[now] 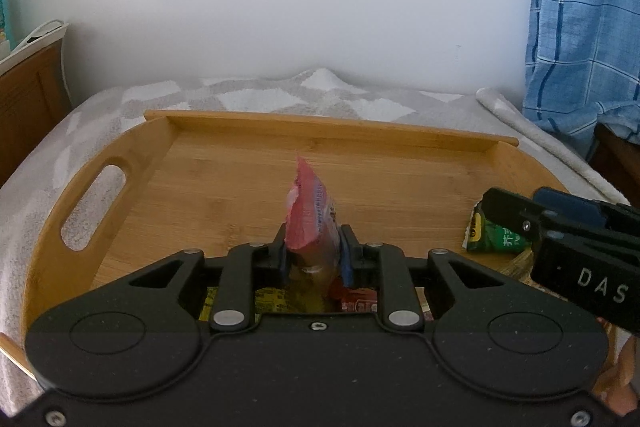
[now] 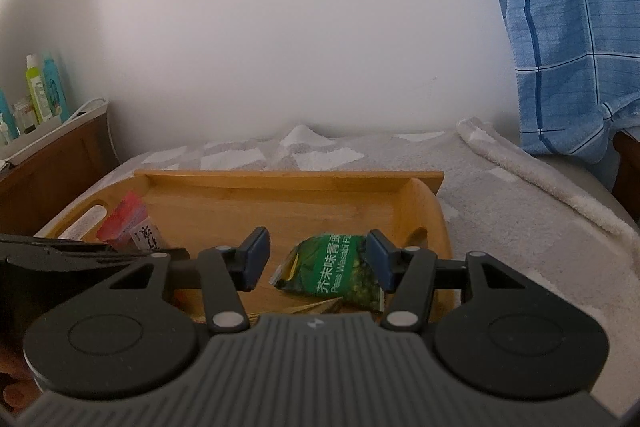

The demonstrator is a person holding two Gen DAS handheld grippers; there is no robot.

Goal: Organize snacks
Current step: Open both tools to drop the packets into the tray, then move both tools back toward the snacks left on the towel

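Observation:
My left gripper [image 1: 313,254] is shut on a pink snack packet [image 1: 308,215] and holds it upright above the wooden tray [image 1: 400,179]. The packet also shows at the left in the right wrist view [image 2: 126,223]. My right gripper [image 2: 318,259] is open over the tray's right part, its fingers on either side of a green wasabi peas packet [image 2: 340,269] that lies on the tray. That packet shows beside the right gripper [image 1: 516,211] in the left wrist view [image 1: 492,235]. More snack packets [image 1: 276,299] lie under my left gripper, mostly hidden.
The tray [image 2: 280,203] sits on a grey and white blanket [image 2: 500,219] against a white wall. A blue checked cloth [image 2: 568,27] hangs at the right. A wooden cabinet with bottles [image 2: 44,95] stands at the left.

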